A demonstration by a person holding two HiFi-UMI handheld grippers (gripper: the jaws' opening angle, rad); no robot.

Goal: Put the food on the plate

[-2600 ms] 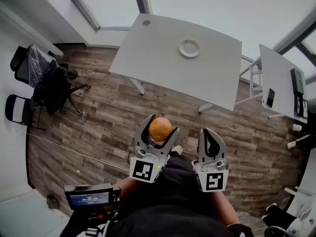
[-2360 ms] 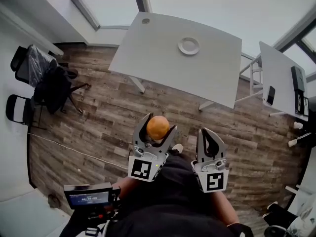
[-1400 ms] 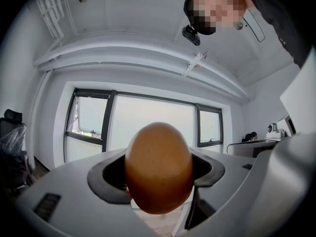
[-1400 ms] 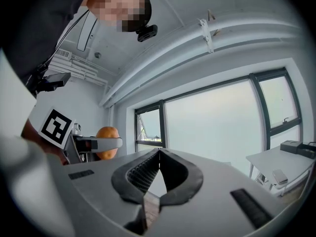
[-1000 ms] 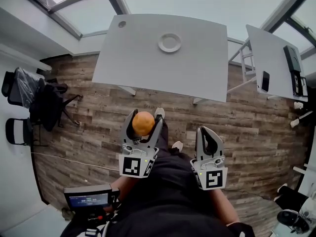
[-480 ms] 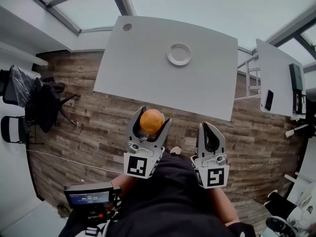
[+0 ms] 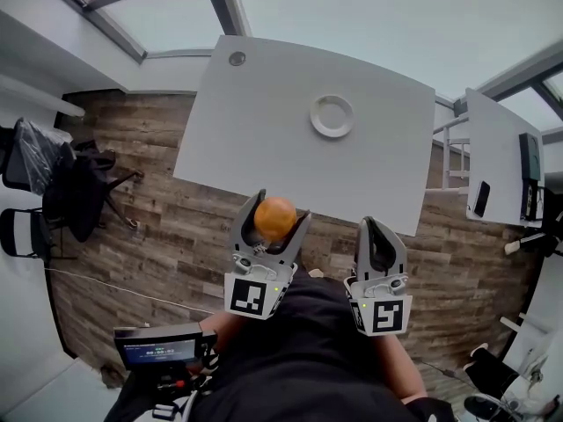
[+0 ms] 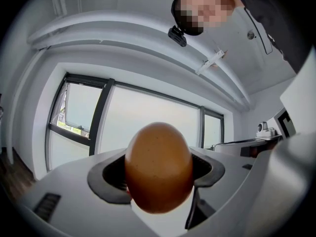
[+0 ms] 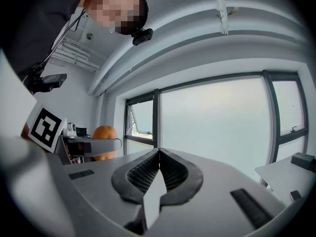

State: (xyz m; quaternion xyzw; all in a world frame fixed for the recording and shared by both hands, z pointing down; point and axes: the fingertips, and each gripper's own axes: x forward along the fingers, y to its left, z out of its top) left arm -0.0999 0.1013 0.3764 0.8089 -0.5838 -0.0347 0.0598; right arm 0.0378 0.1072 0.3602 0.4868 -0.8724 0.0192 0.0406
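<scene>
On my left, the left gripper [image 7: 275,212] has its fingers clamped on a brown egg [image 8: 158,167]. There is one finger on each side of the egg, which sits out near the fingertips with its rounded end poking past them. Gripper and egg hang in the air over the wooden floor [image 7: 158,227], just short of the near edge of the white table [image 7: 264,121].

The plate [image 7: 332,116] lies on that table, ahead of the left fingertips and a little to their right, well apart from them. I see nothing on it.

On my right, the right gripper [image 7: 380,229] is held level with the left one. Its fingers are pressed together with nothing between them. From its own camera the egg shows off to the left of its closed fingertips.

As I read it, the pickup is done and the grip looks secure, but none of the delivery has happened. The egg has yet to be carried over the table edge, lowered until it rests on the plate, and let go. I would release it low and gently, since an egg could crack or roll off a shallow plate.
</scene>
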